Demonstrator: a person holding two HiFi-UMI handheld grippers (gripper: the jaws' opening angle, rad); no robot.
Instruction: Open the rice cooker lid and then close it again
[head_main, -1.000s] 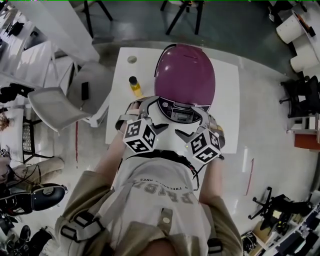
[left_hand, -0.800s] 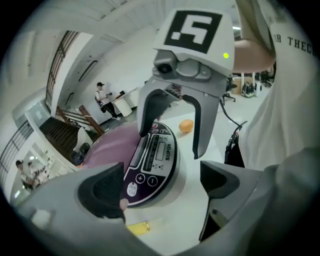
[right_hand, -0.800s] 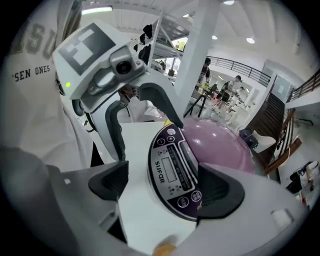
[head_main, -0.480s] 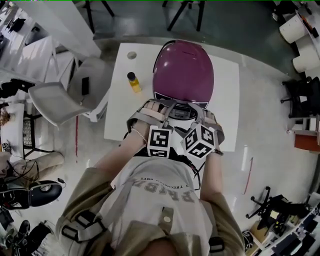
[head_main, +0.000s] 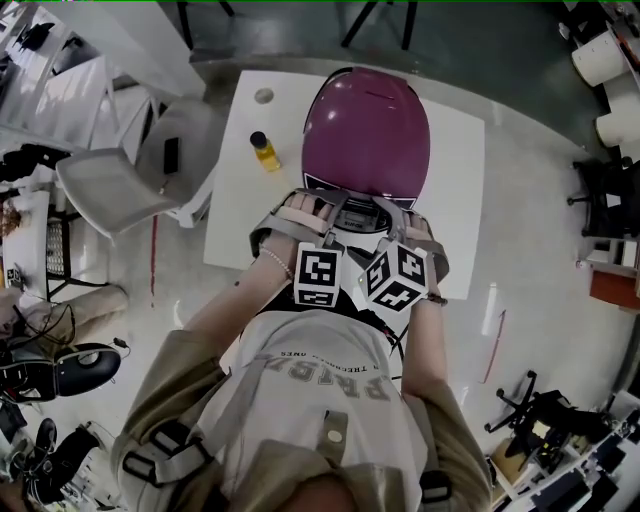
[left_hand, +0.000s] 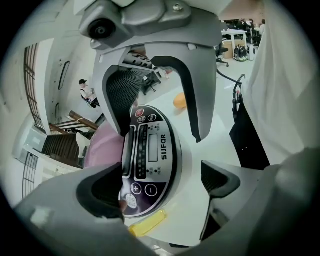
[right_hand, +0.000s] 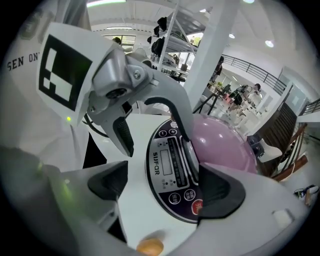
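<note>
Cooker panel (right_hand: 172, 170) — between spread right fingers (right_hand: 220, 192)

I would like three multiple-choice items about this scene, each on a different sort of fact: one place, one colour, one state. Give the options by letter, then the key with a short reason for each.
1. In the head view, where on the table does the small bottle stand?
A. left of the rice cooker
B. on top of the cooker
C. right of the cooker

2. What colour is the cooker's lid?
A. white
B. purple
C. green

3. How do the jaws of the right gripper stand?
A. shut on the bottle
B. pressed together, empty
C. apart

Key:
1 A: the bottle stands on the white tabletop, apart from the cooker, at its left.
2 B: the domed lid is purple in all views.
3 C: the right gripper view shows a wide gap between the pads, with the control panel seen through it.
</note>
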